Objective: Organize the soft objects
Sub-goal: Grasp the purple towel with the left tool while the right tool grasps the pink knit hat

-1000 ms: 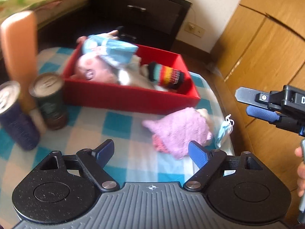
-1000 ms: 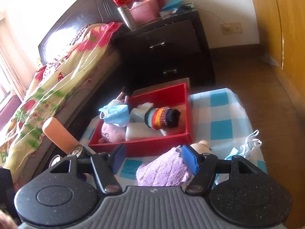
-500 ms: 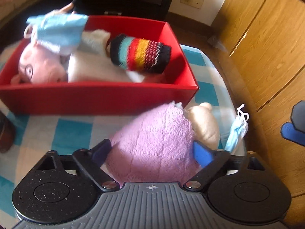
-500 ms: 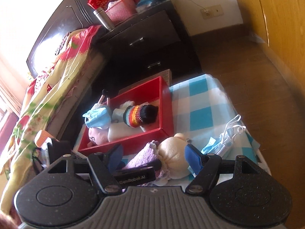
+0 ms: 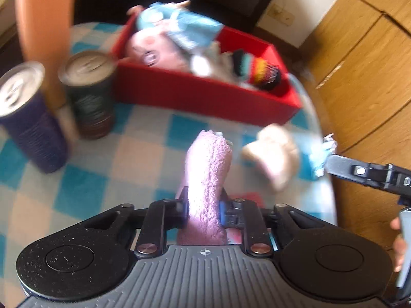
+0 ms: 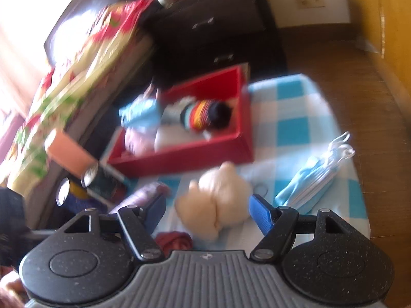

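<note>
- Left gripper (image 5: 203, 208): jaws closing, pads already pinching the purple plush body (image 5: 208, 169) low over the counter (image 5: 143, 154), in front of the red box (image 5: 205, 95).
- Plush: fleecy pile, squashes to a narrow column in the pinch; probably light, floppy, not fragile. The cream head (image 6: 218, 200) hangs off to the side and will likely swing.
- Grip point: mid-body bulk looks right; a pinch of loose fleece could slip.
- Right gripper (image 6: 205, 213): jaws apart, straddling the cream head, pads not pressing it.
- Box: rigid, smooth walls, already holding plush toys and a striped knit piece (image 6: 205, 115).
- Face masks (image 6: 313, 182): thin pleated stack with elastic loops, at the counter edge; pinch the whole stack.
</note>
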`<state>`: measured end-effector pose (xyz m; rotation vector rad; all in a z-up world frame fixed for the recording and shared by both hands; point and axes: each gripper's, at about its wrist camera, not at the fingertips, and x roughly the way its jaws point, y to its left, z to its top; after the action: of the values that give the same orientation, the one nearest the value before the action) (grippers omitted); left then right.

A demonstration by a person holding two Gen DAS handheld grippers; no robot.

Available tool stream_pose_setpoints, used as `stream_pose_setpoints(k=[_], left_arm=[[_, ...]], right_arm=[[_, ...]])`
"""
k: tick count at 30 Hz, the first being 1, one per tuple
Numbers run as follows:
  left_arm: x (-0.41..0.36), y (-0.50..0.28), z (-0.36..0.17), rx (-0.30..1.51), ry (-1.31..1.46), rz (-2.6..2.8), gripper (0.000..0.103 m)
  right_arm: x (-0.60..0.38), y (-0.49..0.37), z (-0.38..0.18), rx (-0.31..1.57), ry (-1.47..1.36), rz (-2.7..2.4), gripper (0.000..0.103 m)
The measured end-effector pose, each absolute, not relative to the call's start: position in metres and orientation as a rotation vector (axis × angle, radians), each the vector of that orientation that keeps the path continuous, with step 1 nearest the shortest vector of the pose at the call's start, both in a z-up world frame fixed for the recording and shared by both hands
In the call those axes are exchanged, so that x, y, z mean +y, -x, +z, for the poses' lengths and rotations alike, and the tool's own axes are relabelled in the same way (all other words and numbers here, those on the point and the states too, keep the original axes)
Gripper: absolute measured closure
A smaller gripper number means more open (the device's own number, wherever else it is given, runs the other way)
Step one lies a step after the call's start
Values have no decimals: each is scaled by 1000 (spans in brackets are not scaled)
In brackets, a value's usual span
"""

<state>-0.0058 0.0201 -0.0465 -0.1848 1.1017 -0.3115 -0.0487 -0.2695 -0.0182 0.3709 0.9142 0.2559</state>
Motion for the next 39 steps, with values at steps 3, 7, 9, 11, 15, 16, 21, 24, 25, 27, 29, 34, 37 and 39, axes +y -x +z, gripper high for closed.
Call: stream_pose_setpoints(k=[3, 7, 9, 11, 15, 16, 21, 24, 25, 27, 29, 34, 37, 39], left_arm=[[38, 9, -60, 1137, 181, -279, 72], [45, 16, -63, 1119, 112, -221, 25], [50, 14, -57, 1113, 119, -233, 19], [57, 11, -49, 1082, 160, -221, 13], [57, 7, -46, 1032, 80, -154, 10], [53, 8, -46, 1020, 33, -149, 10], [35, 11, -52, 985, -172, -187, 7], [32, 4, -66, 986, -238, -186, 7], [35, 1, -69, 1004, -228, -188, 7], [43, -4, -77, 1052, -186, -174, 7], [46, -3, -84, 1069, -171, -170, 7], [42, 2, -92, 1071, -189, -189, 6], [45, 6, -93, 1068, -152, -209, 12], [43, 12, -89, 1060, -162, -247, 21]], right_arm=[[-259, 46, -30, 964, -354, 255, 53], [-242, 41, -46, 1030, -306, 269, 51], [-230, 40, -51, 1057, -277, 303, 44], [-216, 37, -54, 1067, -234, 336, 41], [-190, 33, -53, 1050, -146, 378, 33], [-185, 33, -54, 1052, -124, 393, 32], [-157, 40, -62, 1068, -10, 506, 32], [-143, 42, -70, 1023, 97, 503, 32], [-140, 42, -75, 1016, 120, 507, 32], [-137, 41, -83, 1018, 134, 519, 32], [-136, 41, -91, 1018, 160, 513, 33], [-137, 36, -99, 1015, 162, 488, 45], [-135, 38, -98, 1009, 199, 465, 59], [-134, 43, -98, 1001, 236, 468, 64]])
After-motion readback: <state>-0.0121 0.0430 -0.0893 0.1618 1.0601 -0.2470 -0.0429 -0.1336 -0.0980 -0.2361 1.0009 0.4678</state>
